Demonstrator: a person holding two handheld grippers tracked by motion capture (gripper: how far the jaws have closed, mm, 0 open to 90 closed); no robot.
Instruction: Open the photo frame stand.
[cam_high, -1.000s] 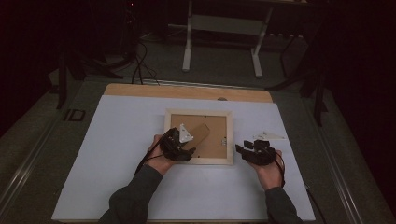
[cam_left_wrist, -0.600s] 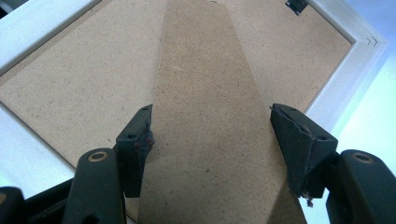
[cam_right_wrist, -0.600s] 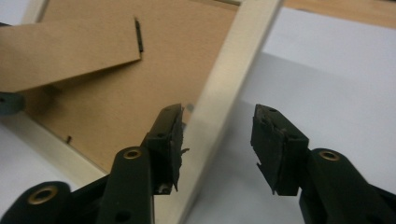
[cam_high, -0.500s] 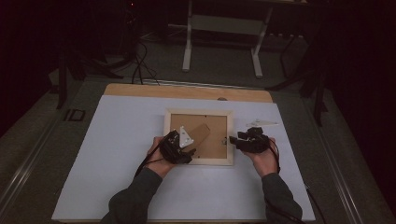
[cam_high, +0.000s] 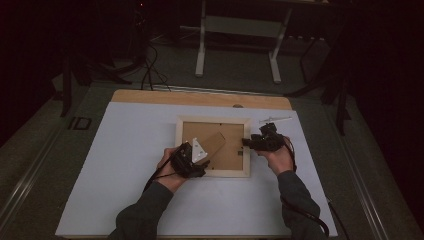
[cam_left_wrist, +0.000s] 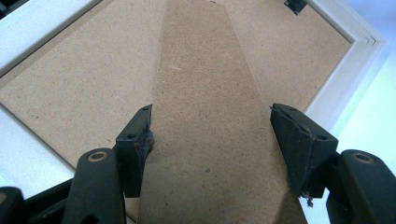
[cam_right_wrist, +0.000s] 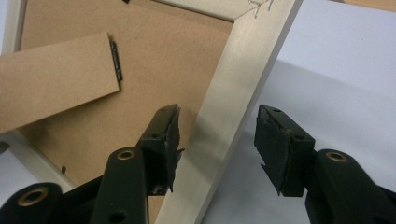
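Note:
A pale wooden picture frame (cam_high: 212, 119) lies face down on the white mat, its brown backing board (cam_left_wrist: 84, 84) up. A cardboard stand leg (cam_high: 216, 141) is hinged to the backing and tilted up off it. My left gripper (cam_high: 199, 156) is shut on the leg (cam_left_wrist: 205, 93), one jaw at each of its long edges. My right gripper (cam_high: 246, 143) is at the frame's right rail (cam_right_wrist: 233, 84). Its jaws have just been opening and straddle the rail without pressing on it: one over the backing, one over the mat. The stand's hinge (cam_right_wrist: 116, 60) lies beyond them.
The white mat (cam_high: 125, 175) covers a wooden tabletop whose bare strip (cam_high: 200, 97) runs along the far side. A small white object (cam_high: 276, 120) lies just behind the frame's right corner. A black clip (cam_left_wrist: 295, 4) sits at the backing's edge. Metal legs (cam_high: 201, 50) stand beyond the table.
My right hand has moved left and away from me, from beside the frame's near right corner up to its right rail. The left hand has stayed put on the stand leg.

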